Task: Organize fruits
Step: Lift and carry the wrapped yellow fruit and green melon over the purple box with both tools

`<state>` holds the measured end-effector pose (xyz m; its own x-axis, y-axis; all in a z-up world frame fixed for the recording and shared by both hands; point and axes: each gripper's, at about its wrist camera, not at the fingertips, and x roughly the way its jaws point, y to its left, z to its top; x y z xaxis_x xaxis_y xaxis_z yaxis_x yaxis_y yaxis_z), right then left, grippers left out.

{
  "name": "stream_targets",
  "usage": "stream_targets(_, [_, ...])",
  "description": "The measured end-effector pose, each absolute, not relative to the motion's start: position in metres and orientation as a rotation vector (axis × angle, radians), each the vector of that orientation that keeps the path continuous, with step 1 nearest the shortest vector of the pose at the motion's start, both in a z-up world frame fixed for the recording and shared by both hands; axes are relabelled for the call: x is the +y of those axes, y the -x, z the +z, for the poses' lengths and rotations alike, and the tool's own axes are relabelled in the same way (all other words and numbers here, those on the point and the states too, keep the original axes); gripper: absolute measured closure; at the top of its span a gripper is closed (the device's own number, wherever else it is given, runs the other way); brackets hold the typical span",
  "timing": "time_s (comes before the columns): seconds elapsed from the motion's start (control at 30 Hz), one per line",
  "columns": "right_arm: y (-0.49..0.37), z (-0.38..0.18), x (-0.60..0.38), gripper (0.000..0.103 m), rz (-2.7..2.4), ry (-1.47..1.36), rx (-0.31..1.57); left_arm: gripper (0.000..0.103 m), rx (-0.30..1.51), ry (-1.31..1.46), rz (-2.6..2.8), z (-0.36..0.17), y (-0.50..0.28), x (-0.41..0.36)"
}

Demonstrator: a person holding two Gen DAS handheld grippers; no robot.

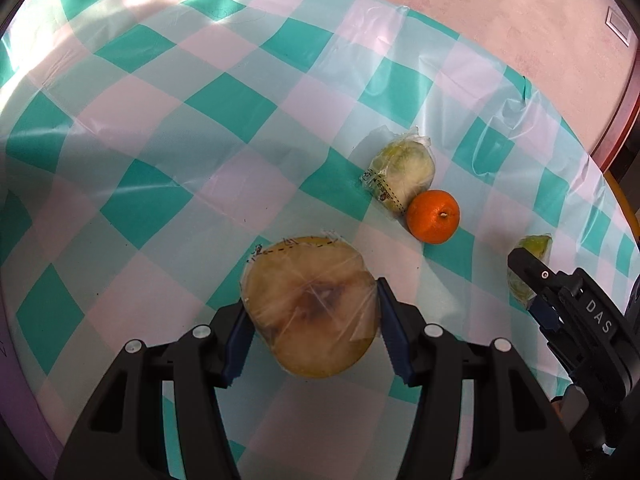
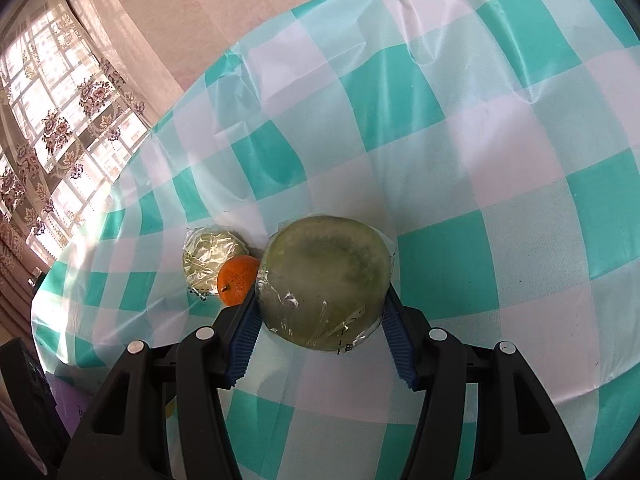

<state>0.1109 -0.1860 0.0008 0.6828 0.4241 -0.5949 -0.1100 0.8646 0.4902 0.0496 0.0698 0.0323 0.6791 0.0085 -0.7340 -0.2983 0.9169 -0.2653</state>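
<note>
My left gripper [image 1: 312, 332] is clamped on a wrapped yellow-brown fruit half [image 1: 310, 308], cut face up toward the camera, its blue pads pressing the fruit's left and right sides. My right gripper [image 2: 322, 316] is likewise closed on a wrapped green fruit half [image 2: 326, 280], flat face toward the lens, film crinkled at its lower edge. Whether either piece rests on the surface or hangs just above it, I cannot tell.

The relation that matters, as I judge it, is where the loose fruit lies. From the left gripper, the orange [image 1: 433, 216] sits ahead and to the right, touching a wrapped pale-green half [image 1: 402, 168] just behind it. From the right gripper, the same orange [image 2: 237, 280] is ahead and to the left, close against the green half I hold, with the pale wrapped half [image 2: 210, 258] beyond it. So that pair lies between my two grippers, and the right is the nearer; in the left view the right gripper [image 1: 532, 280] shows at the frame's right edge, close to the orange. The held halves are round, so no long axis governs placement.

Beyond, the surface [image 1: 224, 92] is covered in a glossy teal-and-white checked cloth, creased toward the far edge. Past that are a pale pink wall and, to the left, a window with floral lace curtains [image 2: 52, 132].
</note>
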Motion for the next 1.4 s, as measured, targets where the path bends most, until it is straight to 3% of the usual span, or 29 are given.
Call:
stream_targets(0.73, [0.034,-0.005,-0.182,0.047,0.299,-0.455,0.78,0.046,0.797,0.261,0.118,0.014,0.079,0.025])
stream_targets(1.4, [0.102,-0.007,-0.167,0.047,0.349,-0.383,0.813,0.046,0.715,0.195,0.018,0.019,0.166,0.025])
